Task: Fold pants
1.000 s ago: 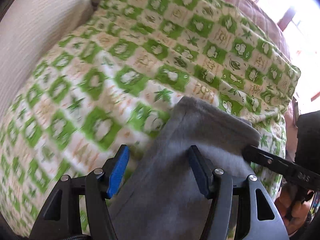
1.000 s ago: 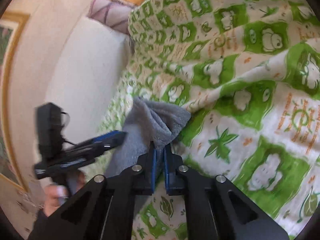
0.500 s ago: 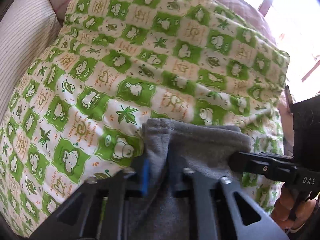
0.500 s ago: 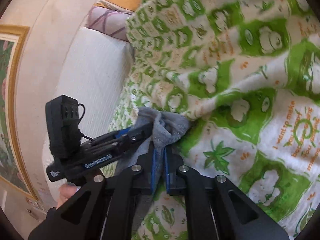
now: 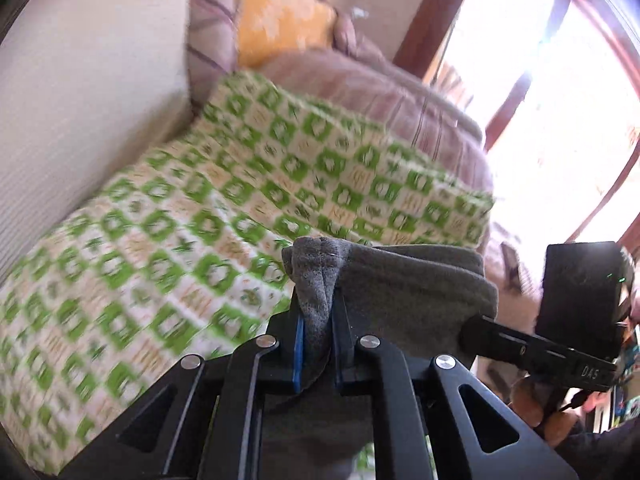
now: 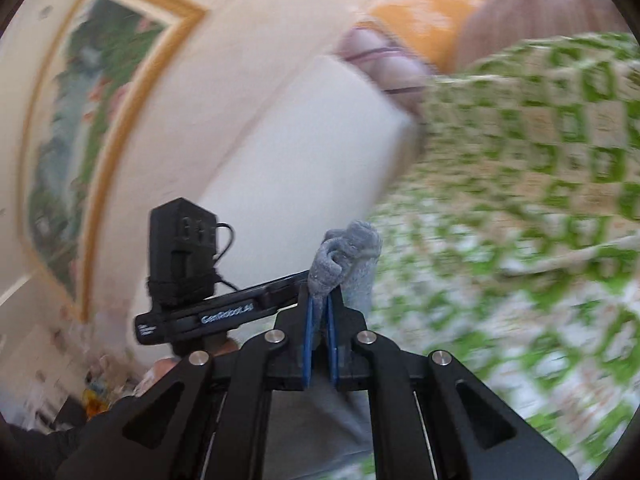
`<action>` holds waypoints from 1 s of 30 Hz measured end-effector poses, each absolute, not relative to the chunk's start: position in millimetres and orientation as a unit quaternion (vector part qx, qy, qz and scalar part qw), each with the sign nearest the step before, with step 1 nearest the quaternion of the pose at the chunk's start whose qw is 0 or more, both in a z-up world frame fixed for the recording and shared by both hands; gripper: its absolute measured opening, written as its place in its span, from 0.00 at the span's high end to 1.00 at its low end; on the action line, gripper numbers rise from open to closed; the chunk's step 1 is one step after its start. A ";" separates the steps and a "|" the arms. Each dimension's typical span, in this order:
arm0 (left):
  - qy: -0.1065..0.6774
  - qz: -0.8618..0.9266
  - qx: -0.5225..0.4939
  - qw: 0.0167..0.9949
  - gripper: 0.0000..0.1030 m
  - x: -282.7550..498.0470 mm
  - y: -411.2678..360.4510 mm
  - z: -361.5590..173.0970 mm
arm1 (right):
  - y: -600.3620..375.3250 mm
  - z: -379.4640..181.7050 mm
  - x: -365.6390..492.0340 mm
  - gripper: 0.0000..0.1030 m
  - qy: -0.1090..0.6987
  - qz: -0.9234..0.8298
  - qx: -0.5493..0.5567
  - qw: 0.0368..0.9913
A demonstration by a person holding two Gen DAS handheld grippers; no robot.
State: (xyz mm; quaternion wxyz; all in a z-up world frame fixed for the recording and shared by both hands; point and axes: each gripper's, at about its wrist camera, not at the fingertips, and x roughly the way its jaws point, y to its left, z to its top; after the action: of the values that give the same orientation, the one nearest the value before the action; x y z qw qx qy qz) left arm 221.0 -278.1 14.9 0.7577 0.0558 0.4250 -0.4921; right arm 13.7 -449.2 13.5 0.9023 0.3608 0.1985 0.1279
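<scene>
Both my left tongs (image 5: 316,344) and right tongs (image 6: 320,344) are clamped on bunched corners of the soft, limp grey fleece pants (image 5: 408,292), which sag between them.

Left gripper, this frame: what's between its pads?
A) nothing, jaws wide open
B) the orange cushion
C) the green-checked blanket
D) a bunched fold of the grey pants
D: in the left wrist view the left gripper has its jaws closed on a bunched fold of the grey pants, with the green-checked blanket lying beyond it.
</scene>
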 end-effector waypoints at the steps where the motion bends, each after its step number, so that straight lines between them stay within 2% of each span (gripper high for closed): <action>1: 0.418 -0.490 0.041 0.763 0.92 216.0 -259.5 23.3 | -437.4 18.0 13.5 0.93 0.193 0.153 0.365 0.898; 9: 0.393 -0.449 -0.056 0.800 0.91 194.7 -140.2 36.0 | -342.5 30.7 24.8 0.93 0.224 0.296 0.360 0.856; 19: 0.419 -0.375 -0.169 0.809 0.91 167.0 -33.6 -24.8 | -244.3 -9.5 35.7 0.93 0.329 0.356 0.327 0.811; 30: 0.458 -0.320 -0.196 0.806 0.90 163.6 27.7 -71.4 | -182.3 -58.3 52.4 0.93 0.403 0.373 0.299 0.781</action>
State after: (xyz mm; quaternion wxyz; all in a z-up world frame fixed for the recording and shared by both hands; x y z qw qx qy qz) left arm 163.6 27.7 -71.4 0.8058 -0.1956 0.4580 -0.3204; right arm 52.4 -182.3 -58.3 0.7807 0.2986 0.4032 0.3726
